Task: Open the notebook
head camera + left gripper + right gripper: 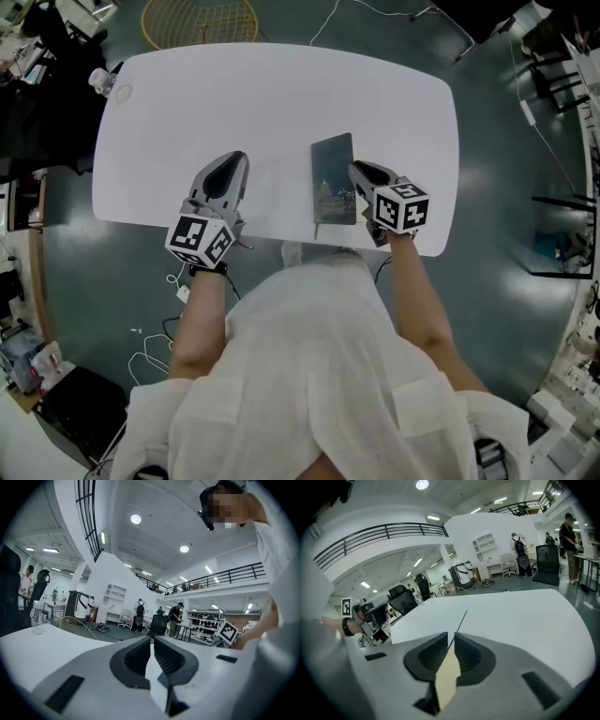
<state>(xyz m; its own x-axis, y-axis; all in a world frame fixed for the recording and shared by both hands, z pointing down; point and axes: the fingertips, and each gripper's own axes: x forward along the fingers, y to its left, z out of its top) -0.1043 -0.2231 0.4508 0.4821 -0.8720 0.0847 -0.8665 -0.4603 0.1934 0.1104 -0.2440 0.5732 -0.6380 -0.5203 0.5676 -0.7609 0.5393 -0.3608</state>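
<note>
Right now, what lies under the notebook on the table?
Only the white table shows around the notebook; the part beneath it is covered. The right gripper grips its edge.

You have one notebook and one white table before you. You hold two grippers: one left gripper and one right gripper. Count also one clear bottle and one yellow wire frame.
</note>
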